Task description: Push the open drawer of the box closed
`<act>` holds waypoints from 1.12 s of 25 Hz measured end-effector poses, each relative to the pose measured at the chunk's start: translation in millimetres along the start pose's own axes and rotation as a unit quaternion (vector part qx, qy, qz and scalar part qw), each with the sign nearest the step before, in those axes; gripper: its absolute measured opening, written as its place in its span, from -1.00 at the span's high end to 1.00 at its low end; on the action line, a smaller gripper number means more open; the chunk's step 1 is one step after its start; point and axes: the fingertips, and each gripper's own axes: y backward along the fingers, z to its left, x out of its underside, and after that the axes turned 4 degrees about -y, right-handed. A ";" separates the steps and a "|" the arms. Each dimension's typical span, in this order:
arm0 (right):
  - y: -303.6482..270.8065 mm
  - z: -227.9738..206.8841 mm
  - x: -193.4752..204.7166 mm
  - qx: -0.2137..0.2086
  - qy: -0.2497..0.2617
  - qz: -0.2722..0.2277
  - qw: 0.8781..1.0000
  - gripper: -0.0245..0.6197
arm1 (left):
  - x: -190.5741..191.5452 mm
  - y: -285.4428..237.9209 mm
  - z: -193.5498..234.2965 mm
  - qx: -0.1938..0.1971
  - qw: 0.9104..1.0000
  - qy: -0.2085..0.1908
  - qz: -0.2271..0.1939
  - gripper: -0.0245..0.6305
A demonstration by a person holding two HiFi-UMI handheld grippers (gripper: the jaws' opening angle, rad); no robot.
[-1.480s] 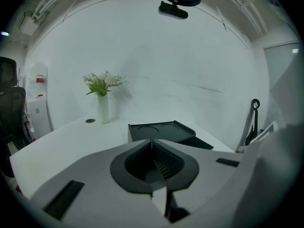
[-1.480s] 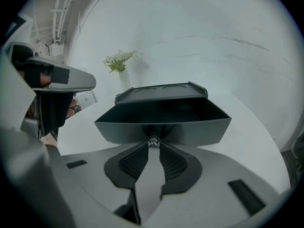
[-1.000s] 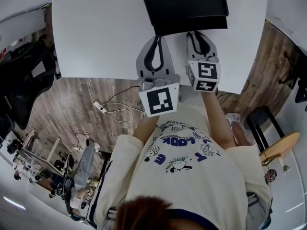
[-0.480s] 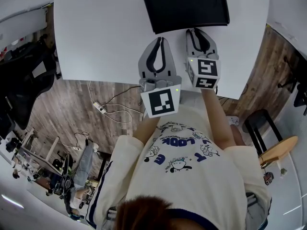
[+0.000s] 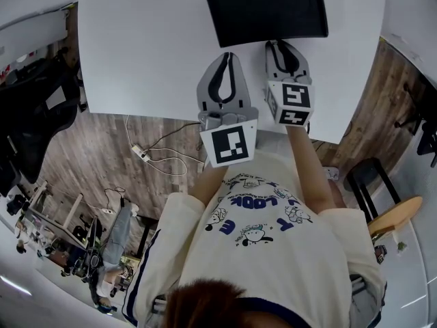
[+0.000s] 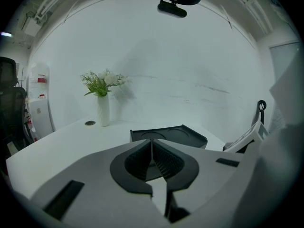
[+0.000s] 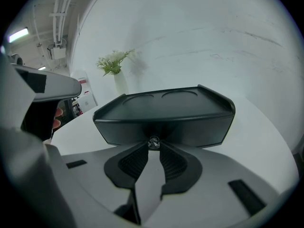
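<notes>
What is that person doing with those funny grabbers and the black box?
A person holds grey tongs in each hand over a white table. The right tongs pinch the small round silver knob on the front of the flat black plastic box, whose drawer looks pushed in. The left tongs are shut and empty, beside them and short of the box.

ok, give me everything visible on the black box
The black box is a low, matte, plastic-looking case lying flat on the white table. Its top has a raised rim and two shallow round recesses. The front face looks flush, no drawer sticking out, with a small shiny round knob at its centre. The fingers of the right gripper appear to pinch that knob; nothing else touches the box.
</notes>
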 end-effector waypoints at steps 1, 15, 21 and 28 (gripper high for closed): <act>0.2 0.4 -0.1 -0.001 -0.006 -0.001 1.000 0.64 | -0.4 0.9 -0.4 0.000 1.000 0.000 -0.001 0.86; 77.4 31.4 -59.6 -0.014 -0.007 -0.108 0.994 0.77 | -40.2 26.1 -4.7 0.000 0.998 0.000 -0.059 0.86; 120.1 43.0 -101.2 -0.001 0.023 -0.177 0.984 0.79 | -67.6 41.7 -8.7 0.008 0.995 -0.015 -0.097 0.86; 149.6 45.3 -125.2 0.018 0.027 -0.217 0.976 0.79 | -94.5 62.0 -12.5 0.015 0.991 -0.030 -0.132 0.86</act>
